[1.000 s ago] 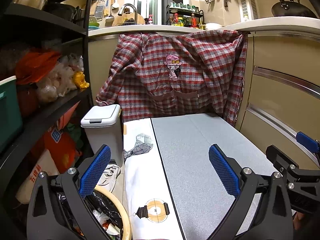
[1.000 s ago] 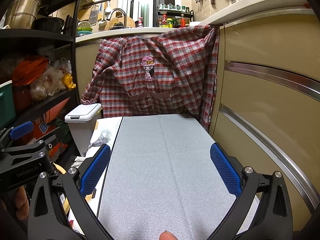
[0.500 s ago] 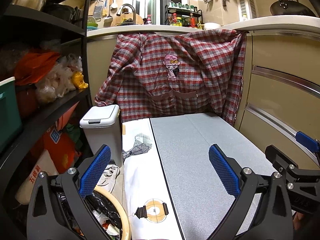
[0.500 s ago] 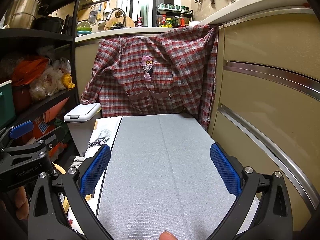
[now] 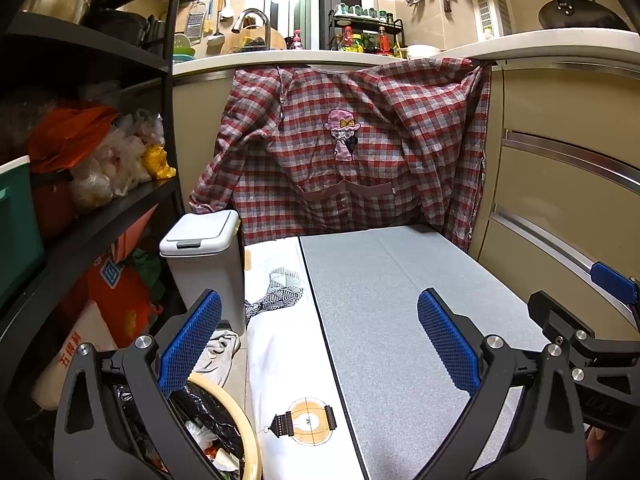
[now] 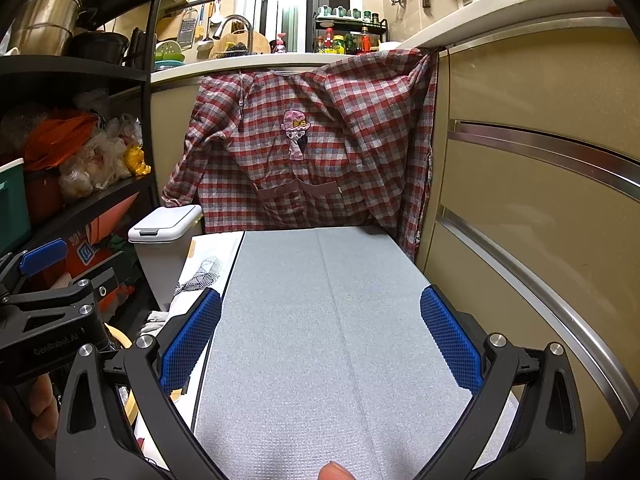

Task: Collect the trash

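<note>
A round cream-rimmed waste basket (image 5: 240, 420) lined with a black bag holds crumpled trash at the lower left of the left wrist view, under my left finger. My left gripper (image 5: 318, 344) is open and holds nothing, above the seam between a white printed cloth (image 5: 280, 344) and a grey mat (image 5: 400, 304). My right gripper (image 6: 320, 344) is open and holds nothing over the grey mat (image 6: 332, 320). A white lidded bin (image 5: 204, 264) stands at the mat's far left corner. The left gripper's body (image 6: 48, 328) shows at the left of the right wrist view.
A red checked shirt (image 5: 348, 148) hangs from the counter edge behind the mat. Black shelves (image 5: 92, 216) with bags and boxes stand close on the left. Beige cabinet drawers (image 6: 540, 200) with steel rails run along the right. A fingertip (image 6: 336, 472) shows at the bottom edge.
</note>
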A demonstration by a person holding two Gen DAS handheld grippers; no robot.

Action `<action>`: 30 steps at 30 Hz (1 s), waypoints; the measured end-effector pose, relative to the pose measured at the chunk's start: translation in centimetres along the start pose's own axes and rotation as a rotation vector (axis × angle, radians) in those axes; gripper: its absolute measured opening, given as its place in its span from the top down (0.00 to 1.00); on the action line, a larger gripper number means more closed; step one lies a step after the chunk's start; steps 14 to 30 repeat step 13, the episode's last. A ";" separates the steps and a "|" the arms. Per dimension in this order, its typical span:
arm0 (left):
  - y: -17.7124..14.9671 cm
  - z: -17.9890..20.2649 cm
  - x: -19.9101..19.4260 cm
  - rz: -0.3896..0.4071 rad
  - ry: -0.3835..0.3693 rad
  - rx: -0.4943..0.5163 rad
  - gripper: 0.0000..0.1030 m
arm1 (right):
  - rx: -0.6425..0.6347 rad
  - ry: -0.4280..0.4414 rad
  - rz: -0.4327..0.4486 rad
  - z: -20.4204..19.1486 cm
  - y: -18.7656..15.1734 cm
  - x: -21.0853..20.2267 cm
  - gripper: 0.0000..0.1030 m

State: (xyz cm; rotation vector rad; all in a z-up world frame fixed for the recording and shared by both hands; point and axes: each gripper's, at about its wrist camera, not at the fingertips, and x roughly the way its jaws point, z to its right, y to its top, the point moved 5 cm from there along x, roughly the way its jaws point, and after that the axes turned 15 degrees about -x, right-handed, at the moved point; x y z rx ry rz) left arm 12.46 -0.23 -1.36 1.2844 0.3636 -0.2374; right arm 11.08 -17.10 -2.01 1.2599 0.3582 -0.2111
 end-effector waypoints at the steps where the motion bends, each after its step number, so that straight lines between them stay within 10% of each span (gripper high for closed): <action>1: 0.0 0.0 0.0 -0.002 0.001 0.000 0.07 | 0.001 0.000 0.000 0.0 0.0 0.0 0.05; 30: -0.1 -0.1 0.1 0.002 -0.010 -0.010 0.07 | 0.001 0.002 0.000 0.1 0.0 0.0 0.05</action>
